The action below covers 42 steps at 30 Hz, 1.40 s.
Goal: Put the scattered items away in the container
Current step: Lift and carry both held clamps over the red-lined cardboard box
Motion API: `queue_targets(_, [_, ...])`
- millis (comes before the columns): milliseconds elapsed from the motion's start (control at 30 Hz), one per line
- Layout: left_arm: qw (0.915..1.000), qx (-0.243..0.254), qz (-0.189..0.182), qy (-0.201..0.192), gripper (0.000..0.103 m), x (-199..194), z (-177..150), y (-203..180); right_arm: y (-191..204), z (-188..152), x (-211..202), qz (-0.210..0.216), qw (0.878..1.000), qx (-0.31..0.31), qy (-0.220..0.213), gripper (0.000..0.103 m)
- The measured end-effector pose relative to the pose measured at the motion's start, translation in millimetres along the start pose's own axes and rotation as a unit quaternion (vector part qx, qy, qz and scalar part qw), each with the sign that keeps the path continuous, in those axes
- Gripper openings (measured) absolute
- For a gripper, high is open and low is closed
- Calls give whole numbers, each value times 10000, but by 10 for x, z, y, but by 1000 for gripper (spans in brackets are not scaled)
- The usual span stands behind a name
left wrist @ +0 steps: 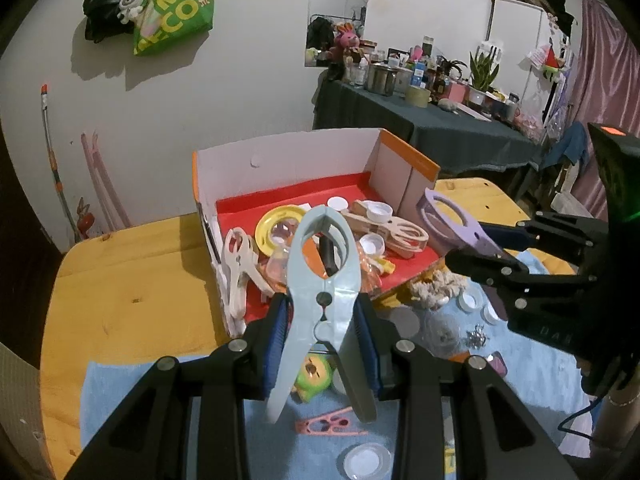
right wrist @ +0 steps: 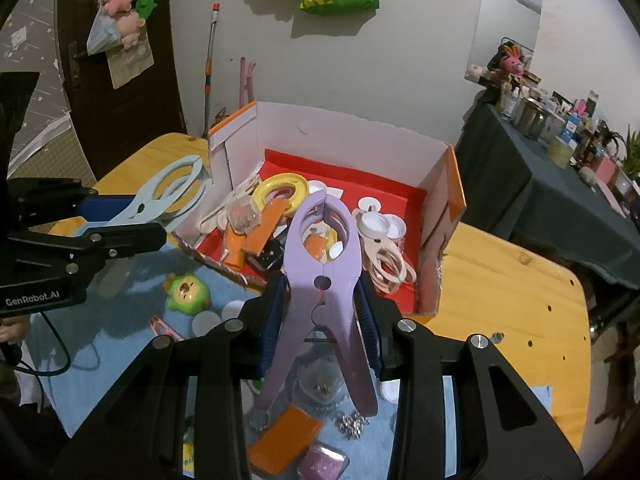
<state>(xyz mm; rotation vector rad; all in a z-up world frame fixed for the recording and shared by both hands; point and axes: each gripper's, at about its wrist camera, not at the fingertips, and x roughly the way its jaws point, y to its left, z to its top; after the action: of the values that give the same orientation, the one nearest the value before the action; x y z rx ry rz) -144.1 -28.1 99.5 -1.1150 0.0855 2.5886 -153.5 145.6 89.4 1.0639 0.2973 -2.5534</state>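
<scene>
Carrying two big clips toward the box [left wrist: 280, 160] is the step in hand, as I judge it. The left hand-held gripper [left wrist: 324, 320] is nearly closed, its blue pads pressing both sides of the pale blue clip [left wrist: 320, 248] at the pivot. The right hand-held gripper [right wrist: 320, 304] is likewise clamped on the lilac clip [right wrist: 324, 240]. Neither is released yet.

In the left wrist view the pale blue clip fills the centre of the frame, its long axis running bottom to top: looped nose at the top, over the box's near edge, the two handles splayed toward the bottom above the blue cloth [left wrist: 112, 384]. The lilac clip sits the same way in the right wrist view, centre frame, nose up over the red floor of the box, handles down. In the left wrist view it shows at right centre, nose pointing to the upper left, just beside the box's right wall.

Next, each clip likely needs bringing fully over the open box, clear of its cardboard walls, before the jaws part. The box is already crowded with a yellow ring [left wrist: 280, 224], caps and wooden clips, so dropping onto the pile seems fine. More items lie on the cloth and bench [left wrist: 120, 272], among them a green toy [right wrist: 188, 294].
</scene>
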Motion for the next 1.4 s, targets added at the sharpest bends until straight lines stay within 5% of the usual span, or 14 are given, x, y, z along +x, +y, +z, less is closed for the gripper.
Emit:
queue_targets(600, [9996,-196,-38,209,36,497,399,89,-106,406,497,150,9995,96,265,34])
queue_targets(1400, [9963,-567,-2,648,36,1121,571,282,-187,460,1044,259,9967,267,715,34])
